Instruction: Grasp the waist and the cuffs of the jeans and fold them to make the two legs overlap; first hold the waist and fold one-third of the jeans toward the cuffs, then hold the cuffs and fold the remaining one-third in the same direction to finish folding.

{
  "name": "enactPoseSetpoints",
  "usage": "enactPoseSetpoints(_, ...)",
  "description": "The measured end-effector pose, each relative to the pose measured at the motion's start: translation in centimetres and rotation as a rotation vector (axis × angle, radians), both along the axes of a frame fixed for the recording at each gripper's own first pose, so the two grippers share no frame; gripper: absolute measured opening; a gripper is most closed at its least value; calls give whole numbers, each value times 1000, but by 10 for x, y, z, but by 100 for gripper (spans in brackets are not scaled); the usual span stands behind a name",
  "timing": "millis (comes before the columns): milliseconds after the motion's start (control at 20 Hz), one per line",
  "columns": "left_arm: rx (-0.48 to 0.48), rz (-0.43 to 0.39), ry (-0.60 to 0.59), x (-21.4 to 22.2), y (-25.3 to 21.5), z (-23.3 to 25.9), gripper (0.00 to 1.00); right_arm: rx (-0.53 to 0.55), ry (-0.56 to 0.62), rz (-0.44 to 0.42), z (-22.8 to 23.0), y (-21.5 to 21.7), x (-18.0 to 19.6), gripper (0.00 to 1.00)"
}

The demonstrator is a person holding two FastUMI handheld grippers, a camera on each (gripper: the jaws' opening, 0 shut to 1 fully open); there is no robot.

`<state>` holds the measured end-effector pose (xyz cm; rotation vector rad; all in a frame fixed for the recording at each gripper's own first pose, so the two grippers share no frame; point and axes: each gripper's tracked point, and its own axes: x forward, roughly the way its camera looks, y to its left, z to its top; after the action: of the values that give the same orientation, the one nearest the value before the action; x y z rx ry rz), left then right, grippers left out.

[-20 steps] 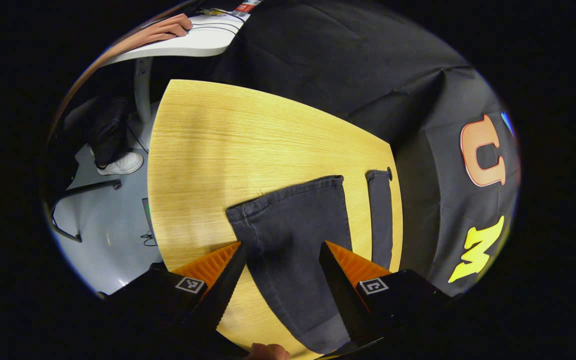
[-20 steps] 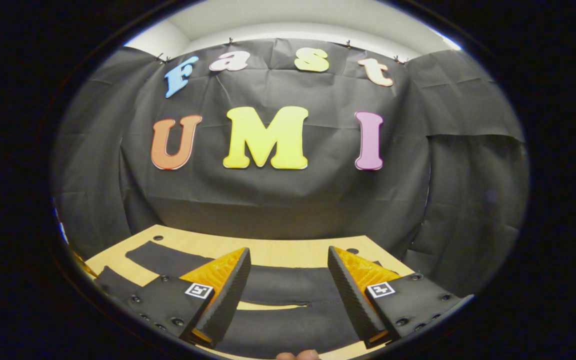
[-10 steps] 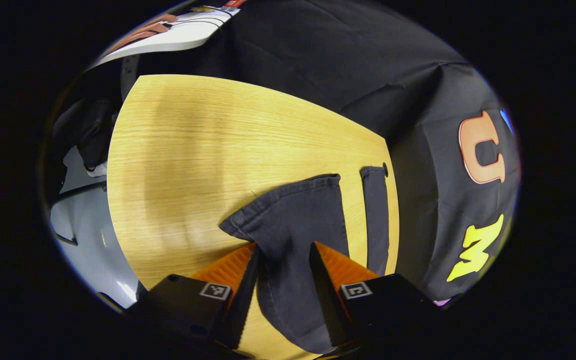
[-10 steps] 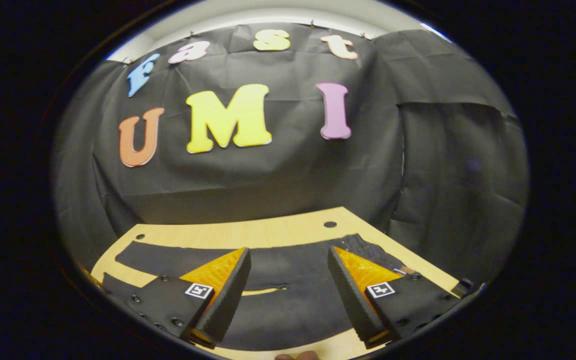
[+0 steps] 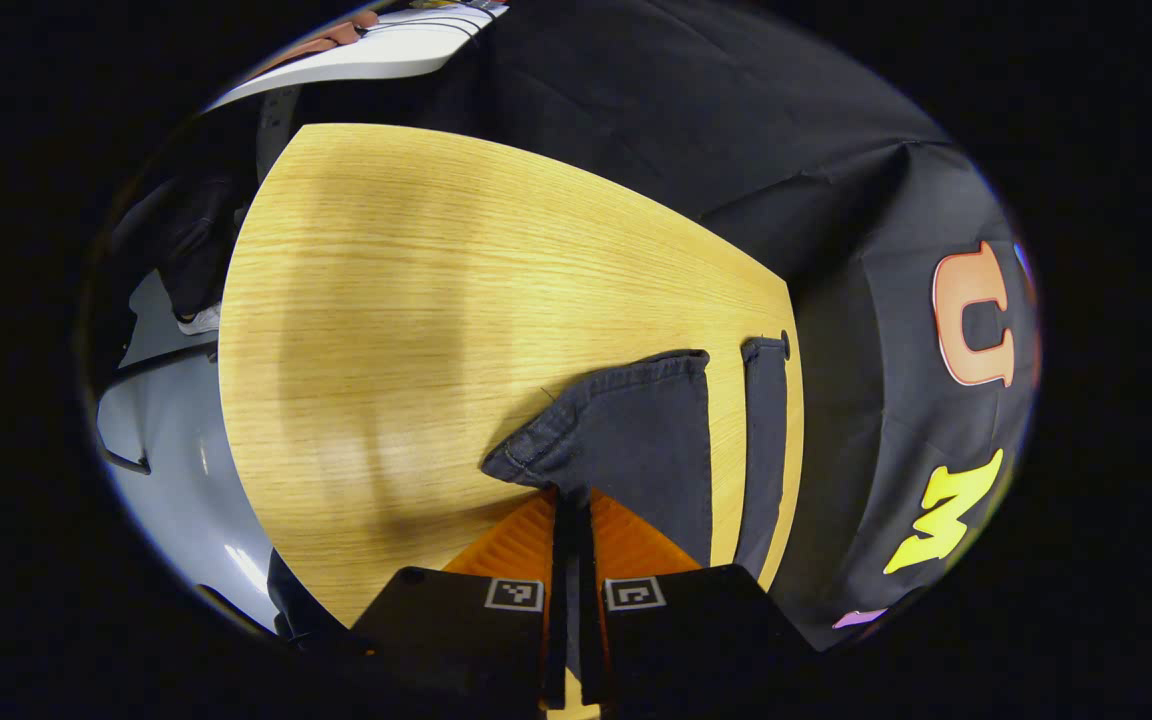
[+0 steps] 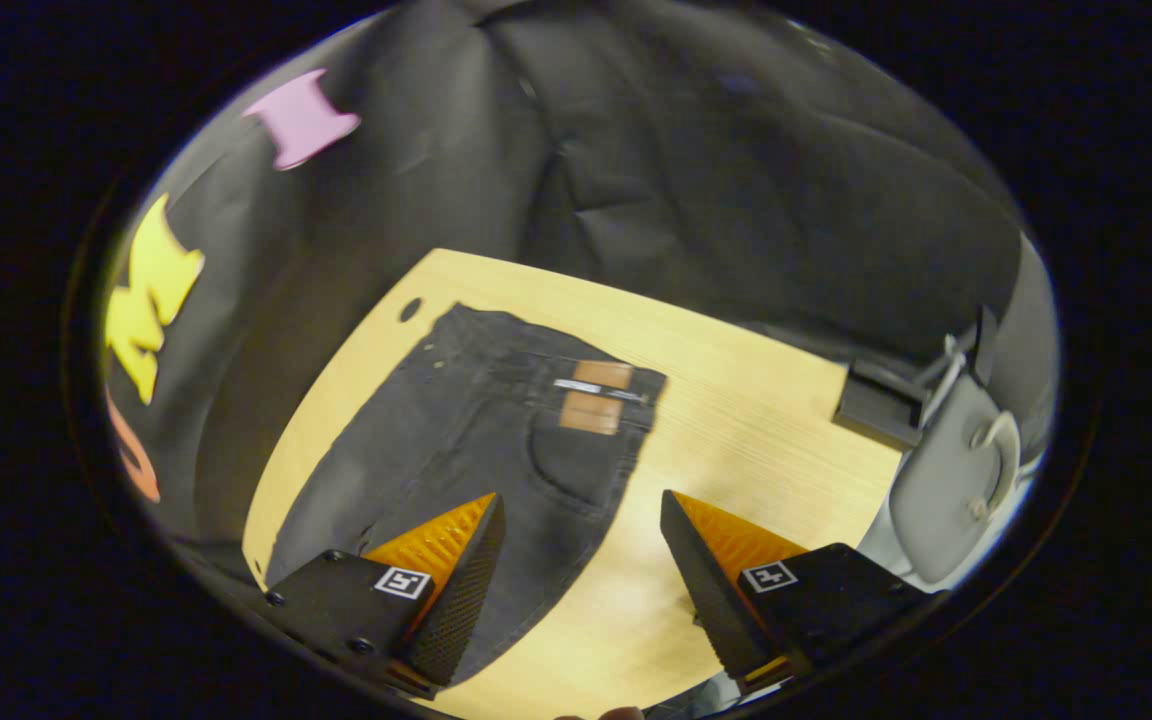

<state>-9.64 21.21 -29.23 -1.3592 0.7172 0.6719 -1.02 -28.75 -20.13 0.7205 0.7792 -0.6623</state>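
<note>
1. Left gripper view: left gripper (image 5: 573, 500) has its jaws pressed together on the near leg's cuff (image 5: 626, 425) of the jeans (image 5: 651, 450). The cuff corner is puckered and lifted a little off the wooden surface (image 5: 386, 300), which fits a pinch taken on the hem edge so the leg can be carried over
2. Same view: the far leg's cuff (image 5: 764, 400) lies flat near the surface's far edge, beside a small hole (image 5: 784, 346) in the wood. The two legs lie side by side with a strip of bare wood between them, so my read is the leg-overlap fold is not done yet
3. Same view: a white desk (image 5: 386, 55) sits beyond the booth, off the work area
4. Right gripper view: right gripper (image 6: 581, 520) has jaws spread wide with nothing between them, hovering over the hip side of the jeans (image 6: 476, 430). The waist (image 6: 576, 345) with its tan patch (image 6: 591, 412) lies flat on the surface (image 6: 736, 420)
5. Judgement: the right one looks lined up for the near waist corner; it needs that hold so waist and cuff fold over together
6. Same view: a chair (image 6: 946, 470) stands off the surface's right end, clear of the cloth
</note>
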Motion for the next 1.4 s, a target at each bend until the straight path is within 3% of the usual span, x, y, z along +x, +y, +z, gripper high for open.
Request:
enactPoseSetpoints(150,-6,15,14,0,0,0,8,95,24,-70,-7,-27,6,95)
enactPoseSetpoints(200,-3,18,22,1,0,0,8,98,34,-57,-11,-33,14,88)
enactPoseSetpoints(250,4,20,30,1,0,0,8,95,50,-38,-19,-35,20,95)
enactPoseSetpoints(300,10,23,38,1,0,1,8,90,51,-22,-17,-36,26,95)
enactPoseSetpoints(350,16,26,45,1,0,0,8,103,54,-2,-18,-34,32,88)
enactPoseSetpoints(400,20,30,52,1,0,0,8,110,49,15,-18,-32,37,89)
enactPoseSetpoints(450,24,35,57,1,0,0,8,144,68,41,-25,-23,40,81)
enactPoseSetpoints(500,28,39,62,1,0,0,8,106,61,47,-20,-28,41,73)
enactPoseSetpoints(650,36,45,77,2,0,0,6,96,100,88,-39,-30,34,35)
enactPoseSetpoints(750,34,55,86,3,0,0,4,149,56,57,-33,-30,38,10)
enactPoseSetpoints(850,18,76,94,3,0,1,4,173,4,54,-30,-29,42,14)
enactPoseSetpoints(1050,-45,151,40,15,1,26,3,216,-123,93,1,-24,49,10)
enactPoseSetpoints(1100,-55,163,16,22,1,38,3,242,-159,96,13,-22,52,13)
enactPoseSetpoints(1200,-74,183,-36,43,5,61,3,313,-238,100,42,-11,71,10)
enactPoseSetpoints(1400,-121,204,-134,101,11,107,3,436,-343,105,91,4,110,13)
